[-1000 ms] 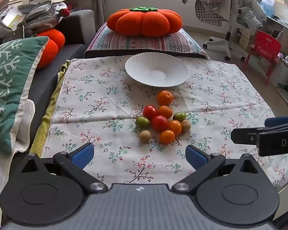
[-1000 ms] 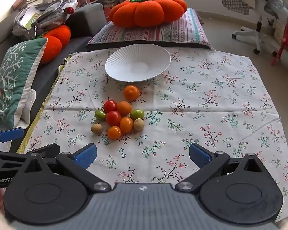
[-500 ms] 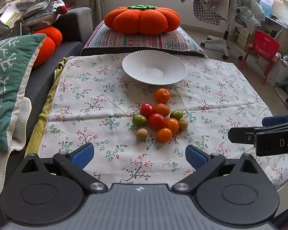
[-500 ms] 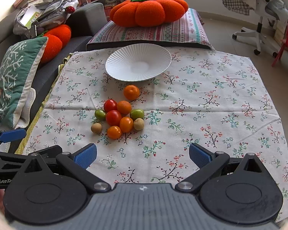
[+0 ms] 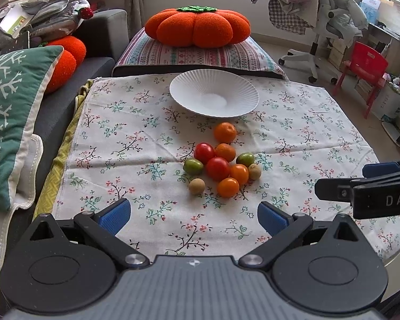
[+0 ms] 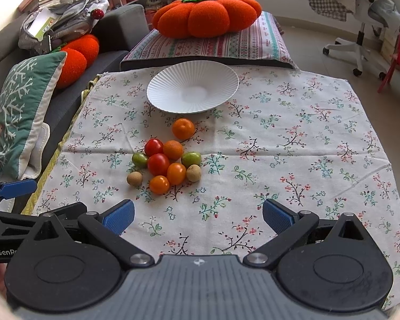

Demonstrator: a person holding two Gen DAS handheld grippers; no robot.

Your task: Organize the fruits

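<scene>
Several small fruits lie in a cluster (image 5: 220,164) (image 6: 168,164) on the floral tablecloth: red, orange, green and tan ones, with one orange (image 5: 224,132) (image 6: 183,128) a little apart towards the plate. An empty white ribbed plate (image 5: 189,90) (image 6: 165,88) sits behind them. My left gripper (image 5: 194,217) is open and empty, short of the cluster. My right gripper (image 6: 198,217) is open and empty, near the front edge, right of the cluster. Each gripper shows from the side in the other's view.
A sofa with a green cushion (image 5: 10,122) and orange plush cushions runs along the left. A large orange pumpkin cushion (image 5: 197,26) rests on a striped pillow behind the plate. An office chair and a red chair (image 5: 365,66) stand at the right.
Both grippers have edged slightly forward towards the fruits and stay open. The fruits and the plate have not moved.
</scene>
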